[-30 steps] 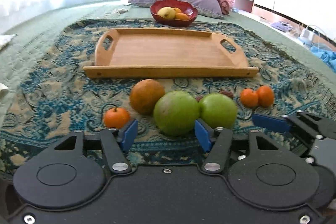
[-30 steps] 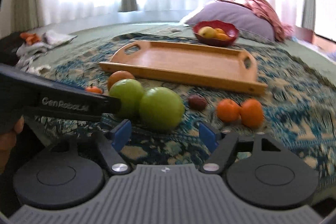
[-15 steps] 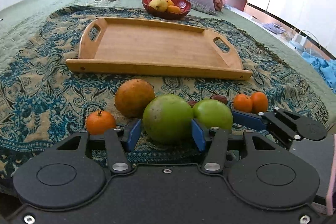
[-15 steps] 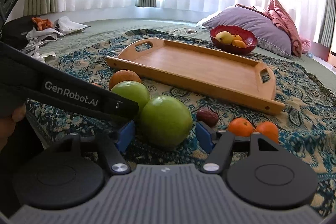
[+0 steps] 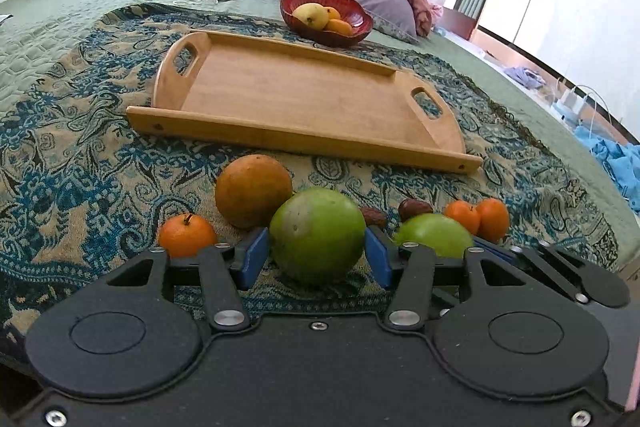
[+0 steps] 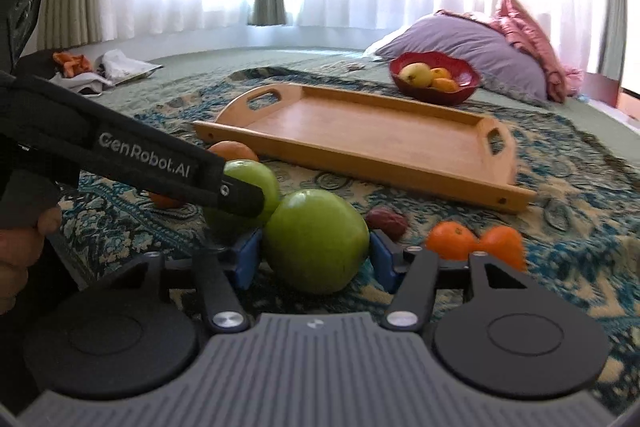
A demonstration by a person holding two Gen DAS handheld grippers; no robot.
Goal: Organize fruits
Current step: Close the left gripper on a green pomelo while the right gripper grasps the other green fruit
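Change since a second ago: both tongs pushed forward and down, each green fruit now sitting between a pair of blue pads instead of ahead of them; fruit not shifted.
Left green fruit [image 5: 317, 235]: on the patterned cloth [image 5: 80, 167], near side of the tray, touching the big orange [image 5: 253, 191] behind it.
Right green fruit [image 6: 316, 239]: on the cloth just beside its twin, a dark date [image 6: 386, 221] close behind.
Left gripper [image 5: 316, 259]: spread wide, pads hard by both flanks of the left green fruit; actual contact not clear, no lift.
Right gripper [image 6: 315, 261]: same stance round the right green fruit, wide, pads at its sides; left tool's arm crossing just above-left.
Step in hand, as judged: closing on both fruits for a carry to the wooden tray [image 5: 304, 141], bare as yet.
Doing it well: pads level with the widest girth, not below it; slow squeeze, since round smooth skin likely to squirt forward.
Lift: straight up first, clear of the orange and the date, then over the tray's near rim.
Crowding: two tools nearly touching between the fruits; better one lifting slightly ahead of the other.
Bystanders: small mandarin [image 5: 187, 235] left, mandarin pair [image 5: 478, 217] right, red bowl [image 5: 360, 27] beyond the tray, already holding fruit.
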